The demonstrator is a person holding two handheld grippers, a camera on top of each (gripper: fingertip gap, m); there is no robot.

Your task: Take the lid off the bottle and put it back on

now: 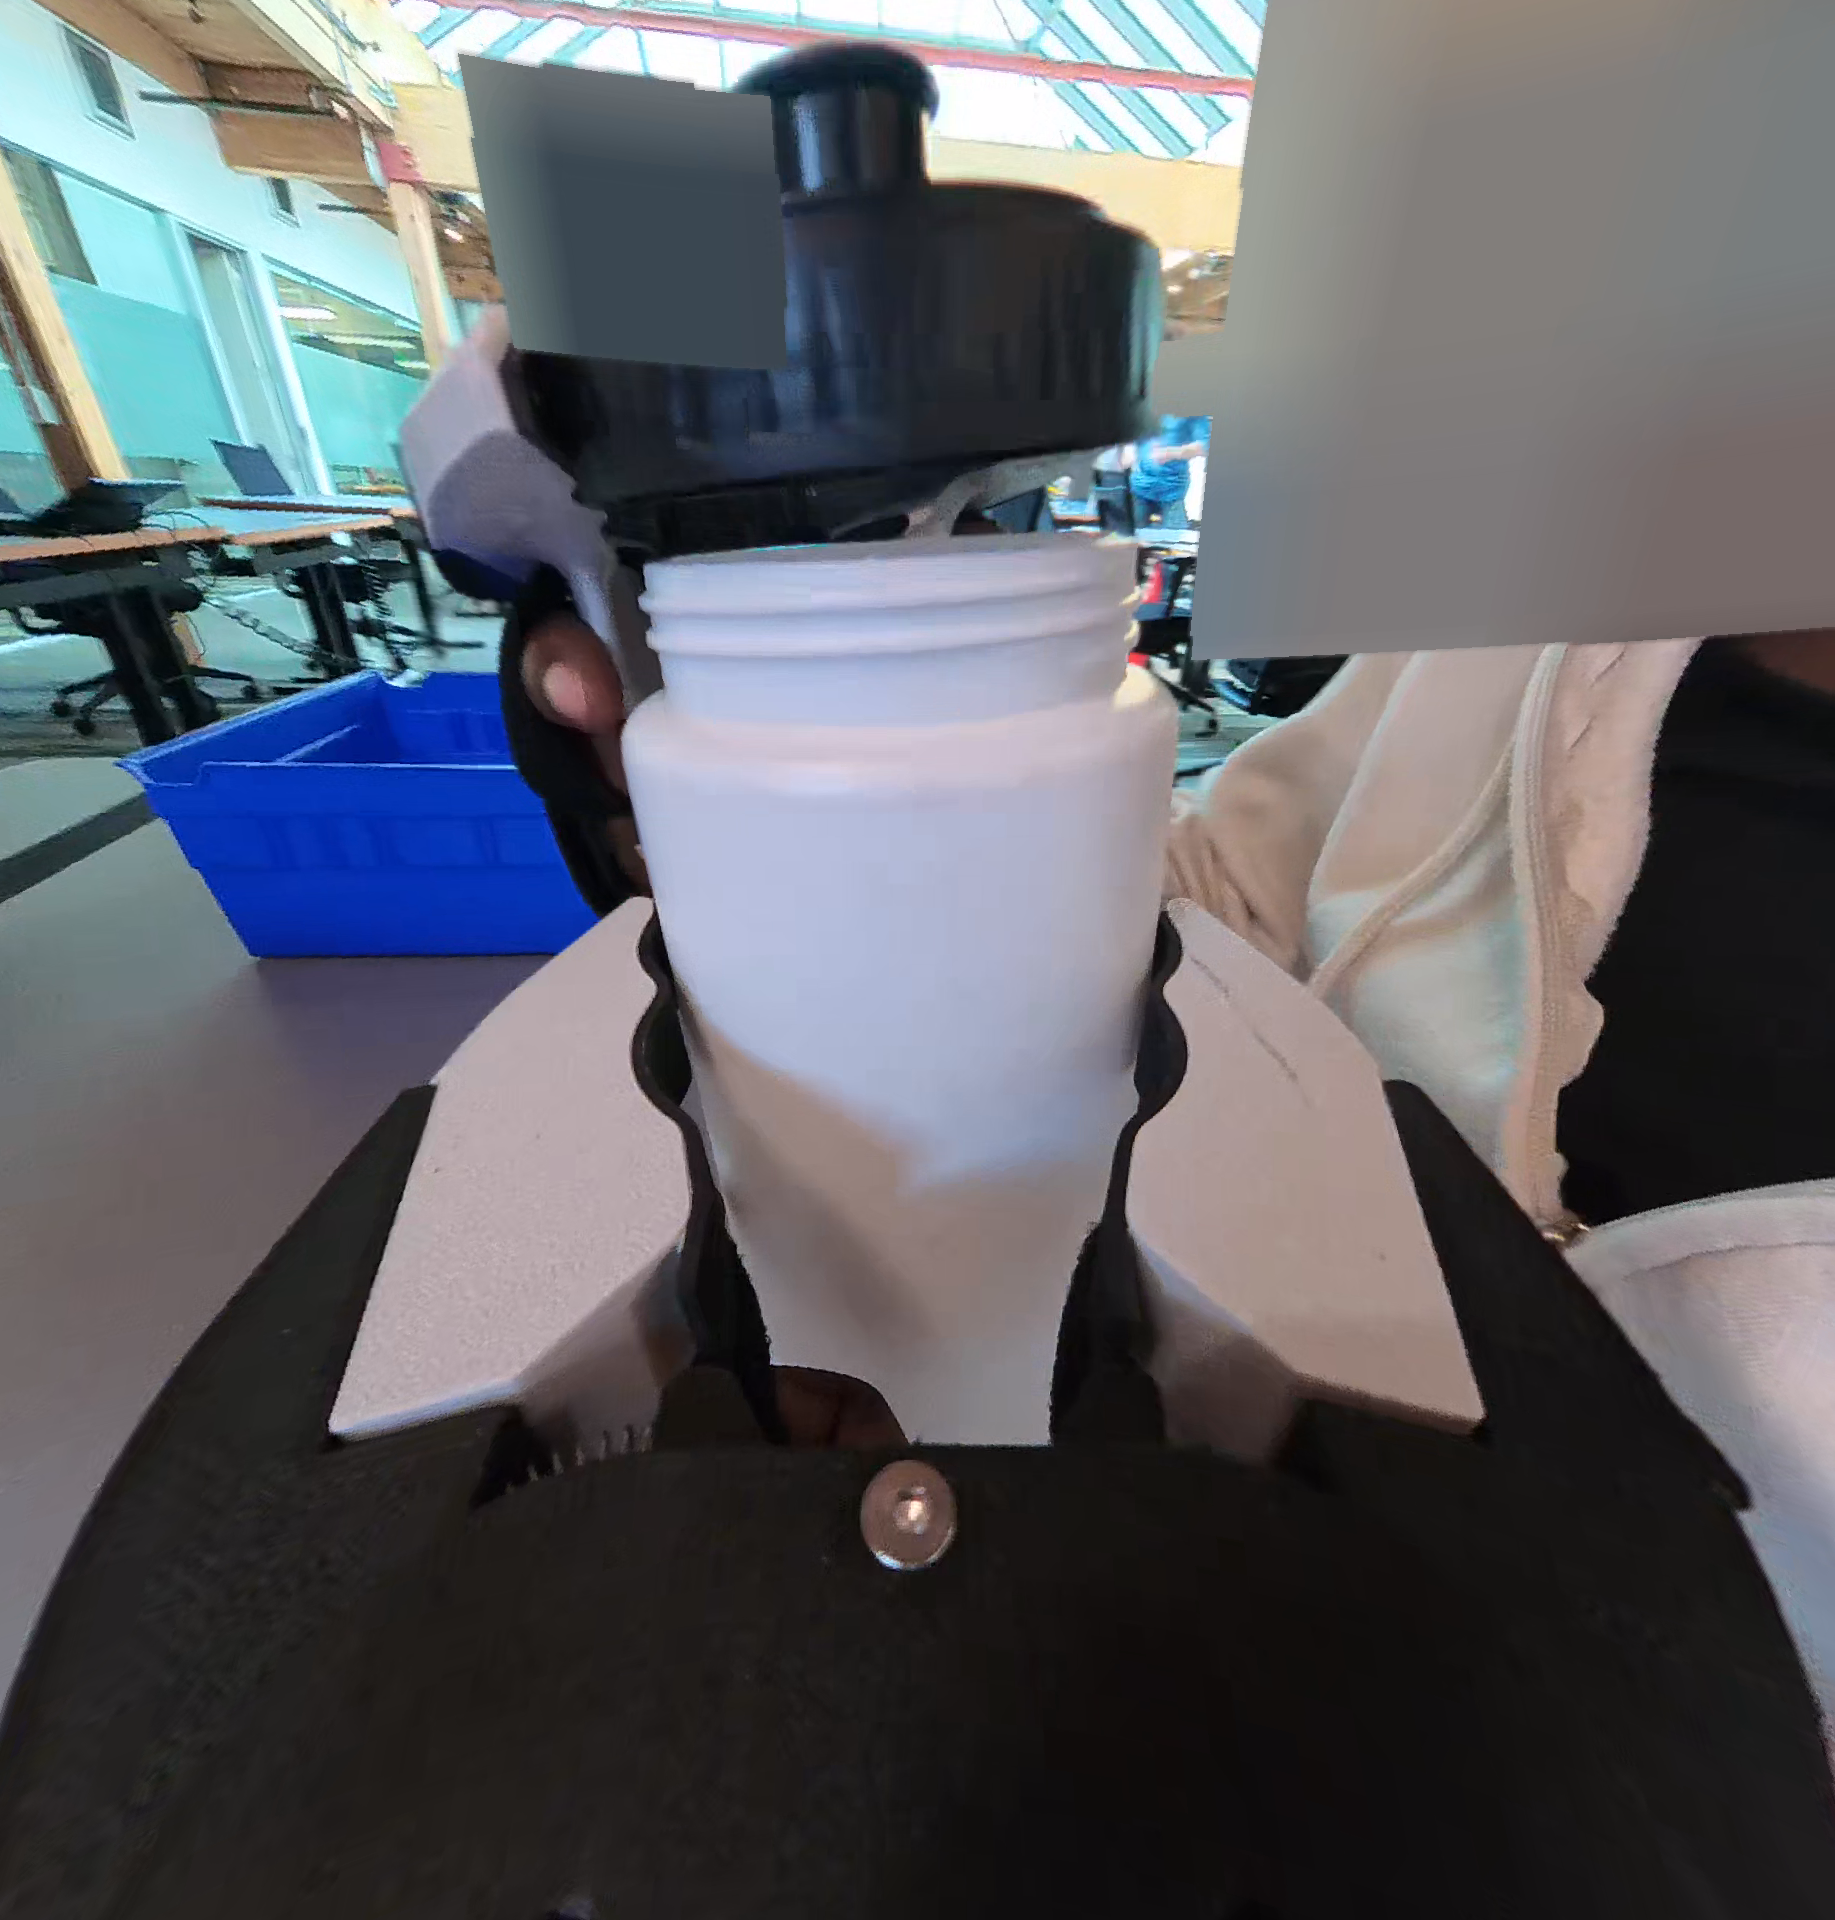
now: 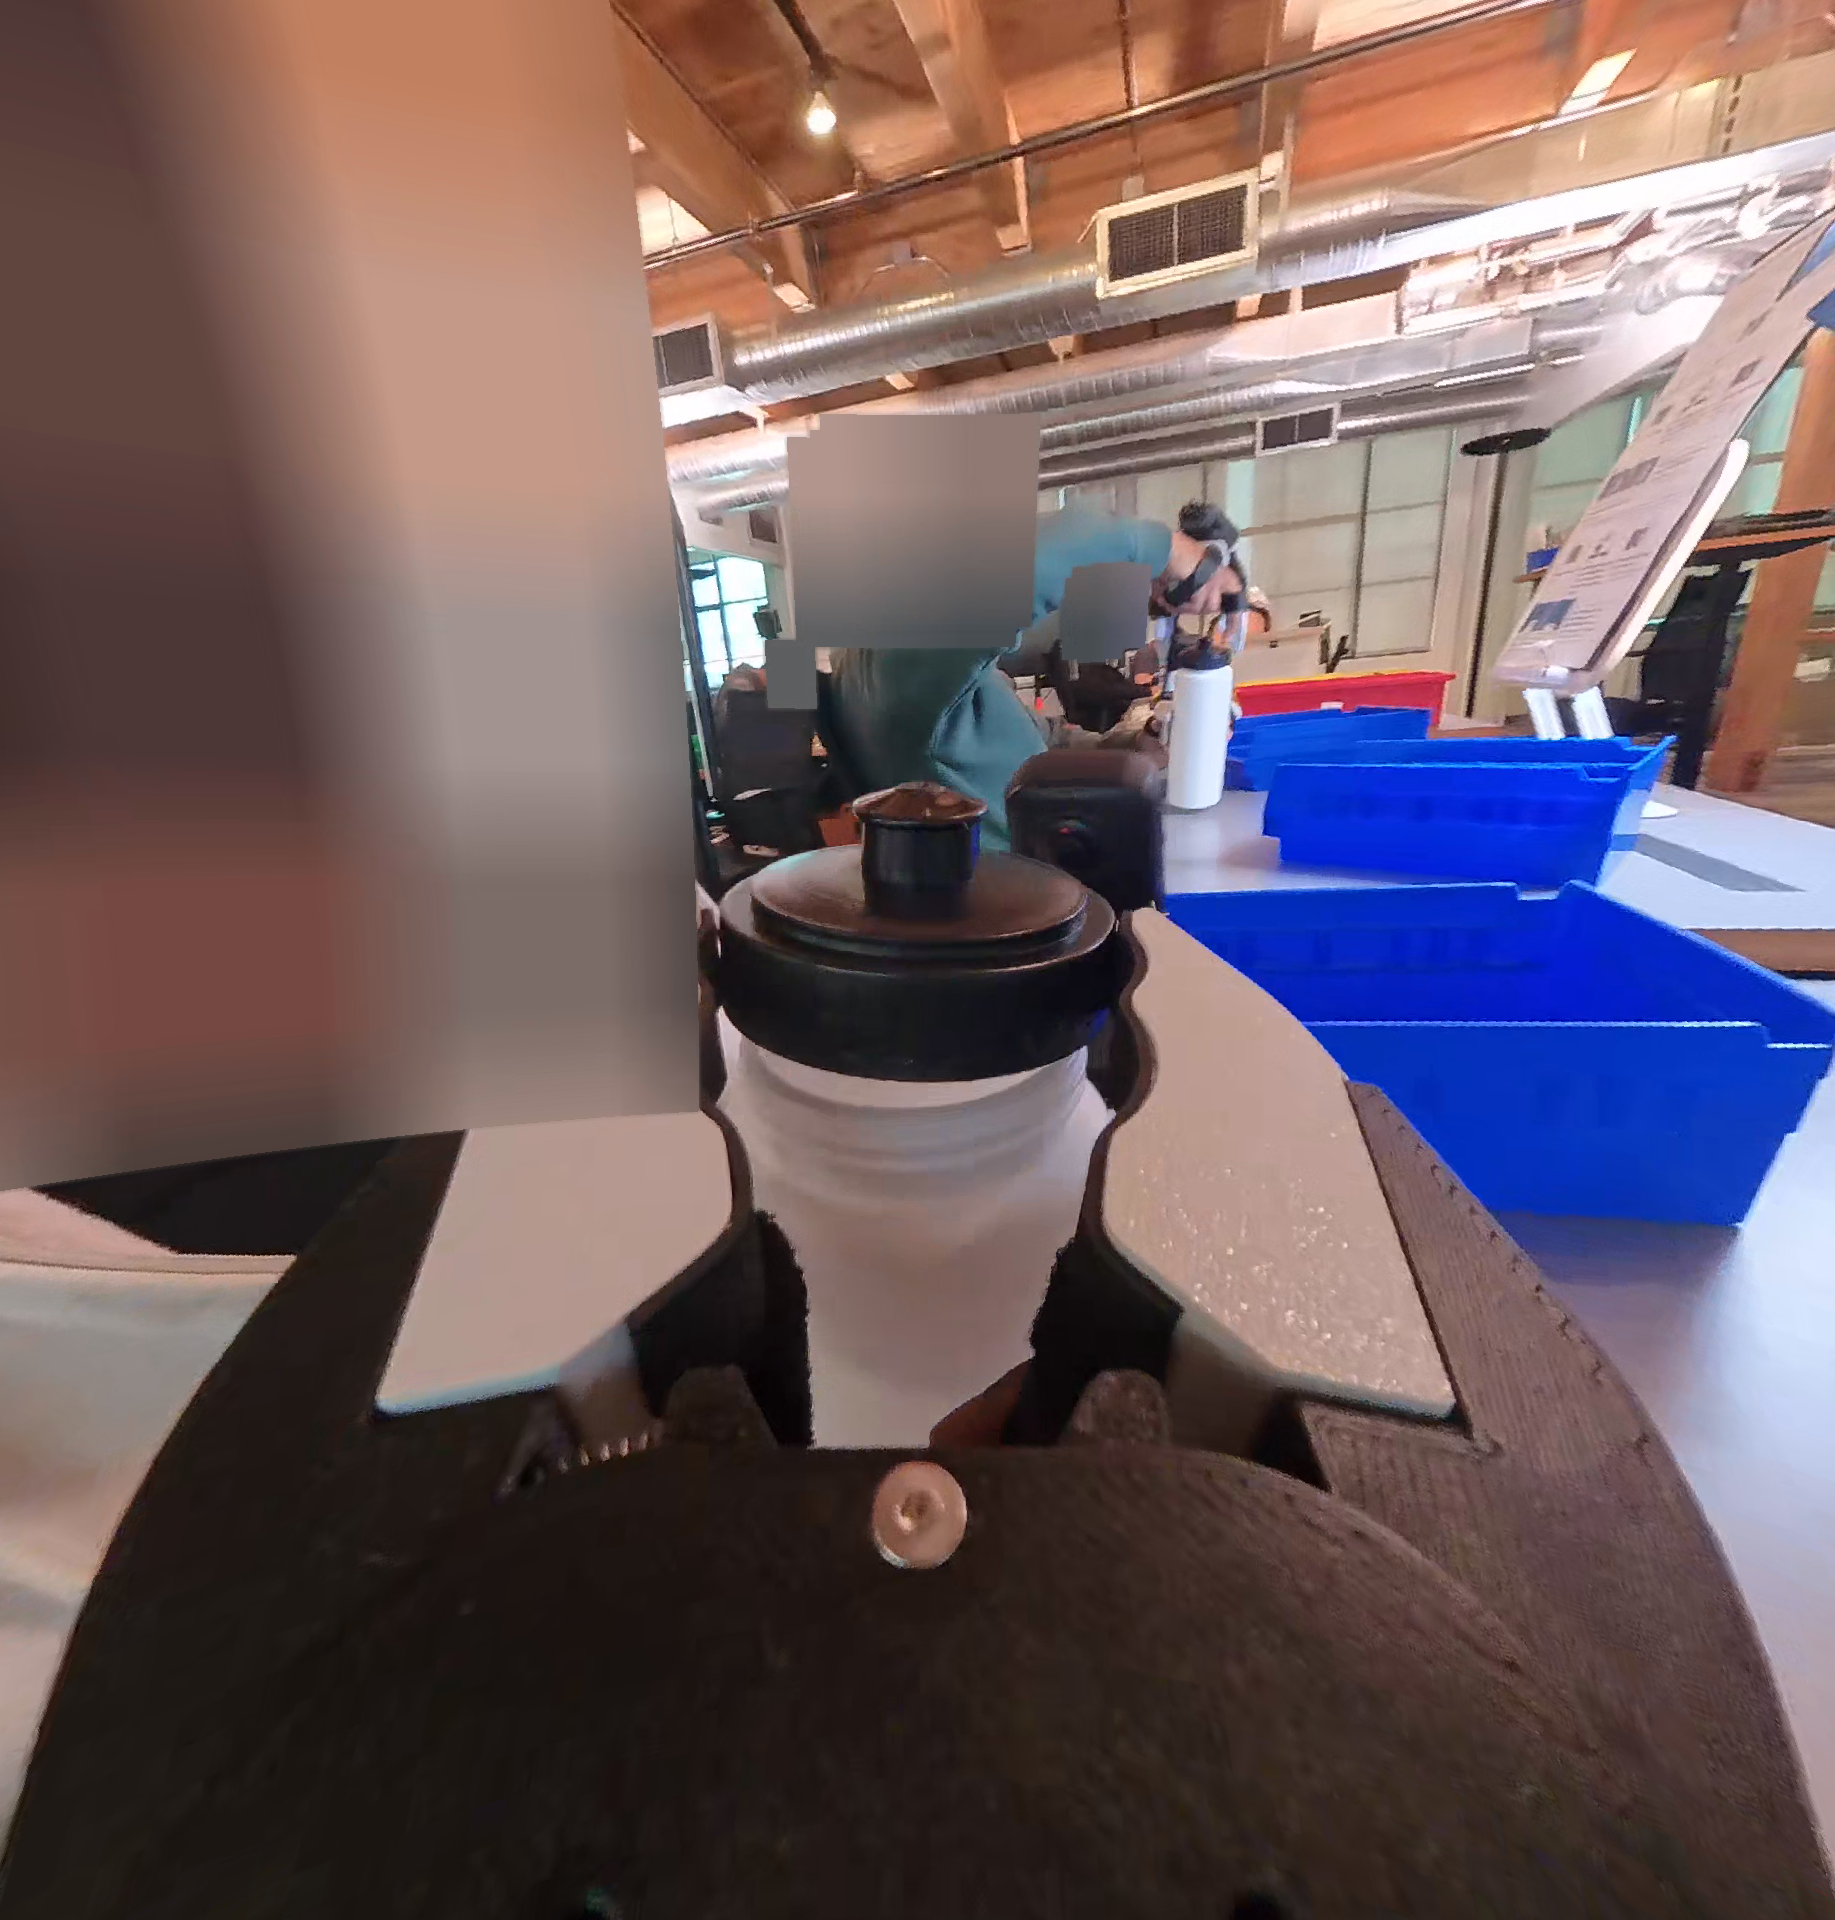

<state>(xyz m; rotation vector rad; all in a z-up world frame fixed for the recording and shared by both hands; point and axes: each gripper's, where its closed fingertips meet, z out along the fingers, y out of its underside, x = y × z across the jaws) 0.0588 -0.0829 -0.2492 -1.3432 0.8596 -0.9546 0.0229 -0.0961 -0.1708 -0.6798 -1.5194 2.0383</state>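
A white bottle (image 1: 892,810) stands upright in my left gripper (image 1: 908,920), which is shut on its body. Its threaded neck (image 1: 892,623) is bare. The black lid (image 1: 944,343) with a spout hangs tilted just above the neck, with a thin gap on the right side. In the right wrist view, my right gripper (image 2: 918,977) is shut on the lid (image 2: 892,925), with the white threaded neck (image 2: 913,1153) below it. One right gripper finger (image 1: 477,468) shows at the lid's left in the left wrist view.
A blue bin (image 1: 373,821) sits on the grey table (image 1: 113,1143) behind the bottle. Several blue bins (image 2: 1515,1039) lie to the right. A second white bottle (image 2: 1199,727) and a red bin (image 2: 1349,691) stand farther back. A person's cream hoodie (image 1: 1412,935) is close on the right. My hands' fingertips stand some 8 cm from each other.
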